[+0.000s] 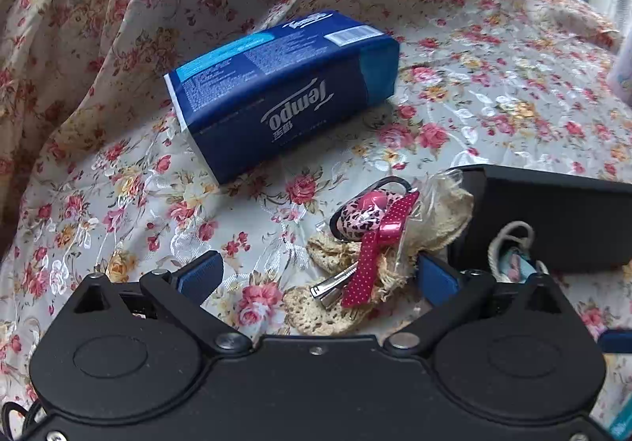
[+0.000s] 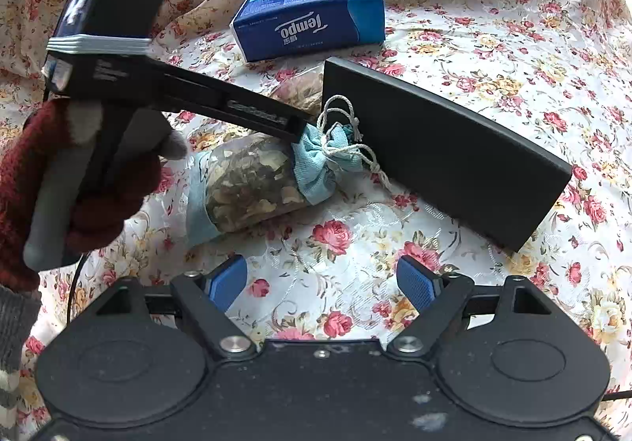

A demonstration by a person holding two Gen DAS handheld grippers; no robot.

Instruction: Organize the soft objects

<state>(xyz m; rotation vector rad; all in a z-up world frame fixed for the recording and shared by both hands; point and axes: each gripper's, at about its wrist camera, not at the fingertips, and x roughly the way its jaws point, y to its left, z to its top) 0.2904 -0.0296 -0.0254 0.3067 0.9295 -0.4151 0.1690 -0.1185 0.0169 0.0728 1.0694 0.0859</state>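
A clear bag of cream lace (image 1: 434,212) lies on the floral cloth with a leopard-print hair tie (image 1: 355,220) and a pink dotted ribbon clip (image 1: 367,263) in it. My left gripper (image 1: 320,279) stands open just above it; the bag lies between the blue pads (image 1: 201,275), nearer the right one, and neither presses on it. A blue cloth sachet (image 2: 252,184) of dried pieces, tied with string, lies beside the black box (image 2: 442,149). My right gripper (image 2: 320,283) is open over bare cloth just in front of the sachet, holding nothing.
A blue Tempo tissue pack (image 1: 276,93) lies further back, also the tissue pack (image 2: 312,18) in the right wrist view. The black box (image 1: 553,216) sits right of the lace bag. A red-gloved hand (image 2: 79,184) holds the left tool. Floral cloth rises in folds behind.
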